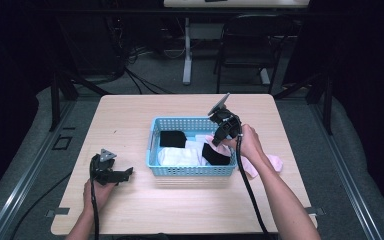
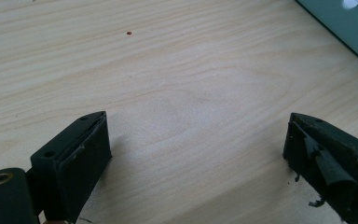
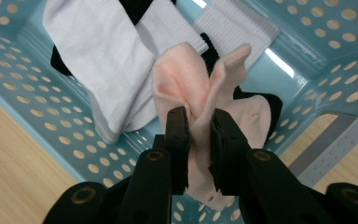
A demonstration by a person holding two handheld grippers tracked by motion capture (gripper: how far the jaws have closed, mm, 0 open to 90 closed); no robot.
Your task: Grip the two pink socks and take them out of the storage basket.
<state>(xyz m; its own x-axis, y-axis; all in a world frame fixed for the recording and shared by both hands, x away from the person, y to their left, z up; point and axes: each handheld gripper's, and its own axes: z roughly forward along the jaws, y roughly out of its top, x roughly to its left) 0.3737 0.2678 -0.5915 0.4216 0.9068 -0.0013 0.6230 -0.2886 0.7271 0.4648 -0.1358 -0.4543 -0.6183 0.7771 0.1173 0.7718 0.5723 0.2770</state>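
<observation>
Socks [image 1: 180,156] in basket [image 1: 190,171] (mid-table [image 1: 130,210])

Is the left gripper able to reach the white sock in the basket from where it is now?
Probably yes. The left gripper is open and holds nothing, with bare table up to the basket. The white sock lies uncovered near that wall, so it must go over the rim.

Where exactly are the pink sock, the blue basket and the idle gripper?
pink sock [image 3: 186,88], right gripper view, on its bunched fabric above the jaws.
blue basket [image 1: 192,170], high view, on its near wall.
left gripper [image 1: 125,173], high view, midway between its open fingertips.
</observation>
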